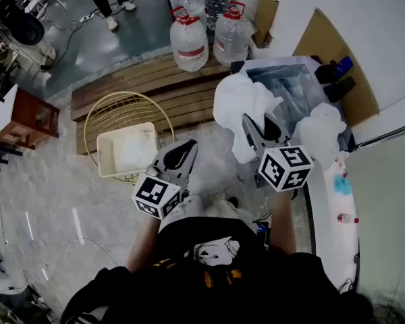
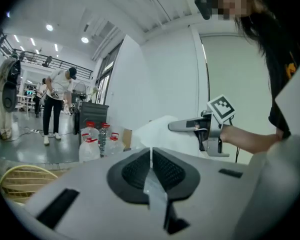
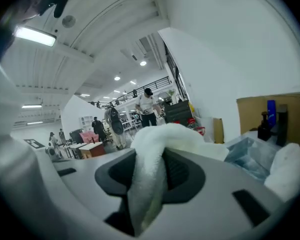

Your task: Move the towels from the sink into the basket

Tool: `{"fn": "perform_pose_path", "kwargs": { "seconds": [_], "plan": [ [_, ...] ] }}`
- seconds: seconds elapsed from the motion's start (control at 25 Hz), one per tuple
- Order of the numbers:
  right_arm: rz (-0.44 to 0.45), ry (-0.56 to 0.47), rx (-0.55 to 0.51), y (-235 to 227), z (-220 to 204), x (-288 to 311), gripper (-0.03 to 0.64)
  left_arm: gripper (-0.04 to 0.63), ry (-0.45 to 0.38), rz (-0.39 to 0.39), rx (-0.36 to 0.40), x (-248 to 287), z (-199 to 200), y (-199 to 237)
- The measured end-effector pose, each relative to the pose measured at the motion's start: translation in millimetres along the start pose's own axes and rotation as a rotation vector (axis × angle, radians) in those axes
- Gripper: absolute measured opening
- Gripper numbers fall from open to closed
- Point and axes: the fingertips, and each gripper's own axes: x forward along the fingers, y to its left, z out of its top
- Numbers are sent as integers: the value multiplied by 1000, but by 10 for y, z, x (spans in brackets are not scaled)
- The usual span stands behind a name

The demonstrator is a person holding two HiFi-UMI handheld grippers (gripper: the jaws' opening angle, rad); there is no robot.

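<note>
My right gripper [image 1: 255,128] is shut on a white towel [image 1: 236,100], which hangs bunched in the air just left of the sink [image 1: 293,79]. In the right gripper view the towel [image 3: 160,139] is pinched between the pads and drapes over the right gripper [image 3: 150,160]. A second white towel [image 1: 320,130] lies heaped at the sink's near right edge. My left gripper [image 1: 183,148] is shut and holds nothing, its pads [image 2: 151,161] meeting. It hovers between the towel and the round wire basket [image 1: 94,123] on the floor at the left.
A white rectangular tub [image 1: 128,152] sits inside the wire basket. Several large water bottles [image 1: 189,42] stand on a low wooden platform [image 1: 142,79] behind it. Dark bottles [image 1: 337,69] stand by the sink's far corner. A wooden side table [image 1: 27,117] stands at the far left.
</note>
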Motion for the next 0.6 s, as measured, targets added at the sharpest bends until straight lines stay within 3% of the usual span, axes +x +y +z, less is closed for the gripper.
{"fn": "perform_pose_path", "kwargs": {
  "seconds": [0.28, 0.6],
  "plan": [
    [195, -87, 36, 1218, 372, 689, 123, 18, -14, 135, -16, -820, -78, 1002],
    [460, 13, 8, 2824, 1, 1829, 123, 18, -28, 344, -62, -1937, -310, 1978]
  ]
}}
